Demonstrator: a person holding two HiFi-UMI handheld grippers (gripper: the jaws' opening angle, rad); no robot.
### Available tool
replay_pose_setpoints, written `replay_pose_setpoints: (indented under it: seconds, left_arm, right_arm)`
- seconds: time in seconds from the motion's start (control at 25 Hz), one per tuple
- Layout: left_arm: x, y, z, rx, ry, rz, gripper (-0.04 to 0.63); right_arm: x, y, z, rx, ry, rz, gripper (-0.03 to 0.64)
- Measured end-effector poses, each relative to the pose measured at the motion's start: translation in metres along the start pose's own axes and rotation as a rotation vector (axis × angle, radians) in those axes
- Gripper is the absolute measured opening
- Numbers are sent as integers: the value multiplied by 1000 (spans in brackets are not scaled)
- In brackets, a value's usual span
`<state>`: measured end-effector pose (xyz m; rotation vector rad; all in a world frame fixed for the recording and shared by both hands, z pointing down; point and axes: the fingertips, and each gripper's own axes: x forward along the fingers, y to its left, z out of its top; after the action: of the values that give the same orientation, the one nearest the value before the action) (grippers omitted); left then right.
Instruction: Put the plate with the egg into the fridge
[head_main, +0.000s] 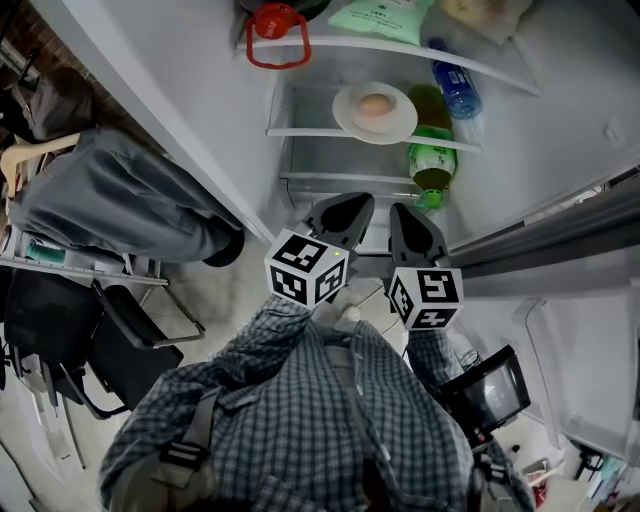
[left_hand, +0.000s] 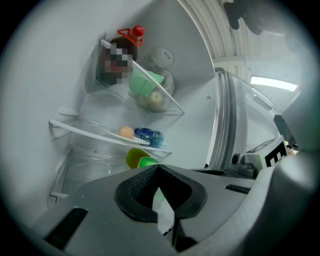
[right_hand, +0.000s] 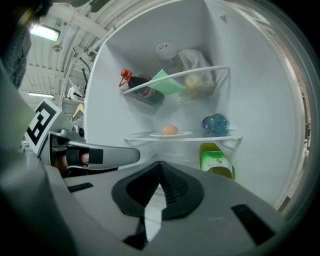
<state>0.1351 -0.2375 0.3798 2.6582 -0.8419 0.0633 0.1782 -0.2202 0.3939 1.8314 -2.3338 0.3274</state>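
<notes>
I count one plate (head_main: 375, 112) with one egg (head_main: 375, 104) on it, sitting on the middle shelf (head_main: 300, 127) of the open fridge (head_main: 560, 130). One blue bottle (head_main: 456, 88) lies just to its right and one green bottle (head_main: 431, 150) stands under that shelf. My two tools, left tool (head_main: 345, 207) and right tool (head_main: 405, 216), sit side by side on the near side of the shelves, each with jaws pressed together on nothing.

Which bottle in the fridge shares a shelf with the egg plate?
The blue-labelled water bottle, beside the plate. The green bottle stands on the level below; the red-capped dark bottle is on the shelf above.
</notes>
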Motion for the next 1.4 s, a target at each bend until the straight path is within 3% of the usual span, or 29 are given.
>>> replay_pose_setpoints:
  seconds: [0.64,0.84,1.4]
  left_arm:
    - [-2,-2,1,-19,-11,-2,6]
    - [-1,-2,-1,-59,-6,-13,8]
    - [0,-3,-1,-57,-5,-17,8]
  right_arm:
    - [-2,4,1,6,-11,5,6]
    - [-2,3,-2,8,4,3,6]
    - [-1,4,-4,0,19,12,6]
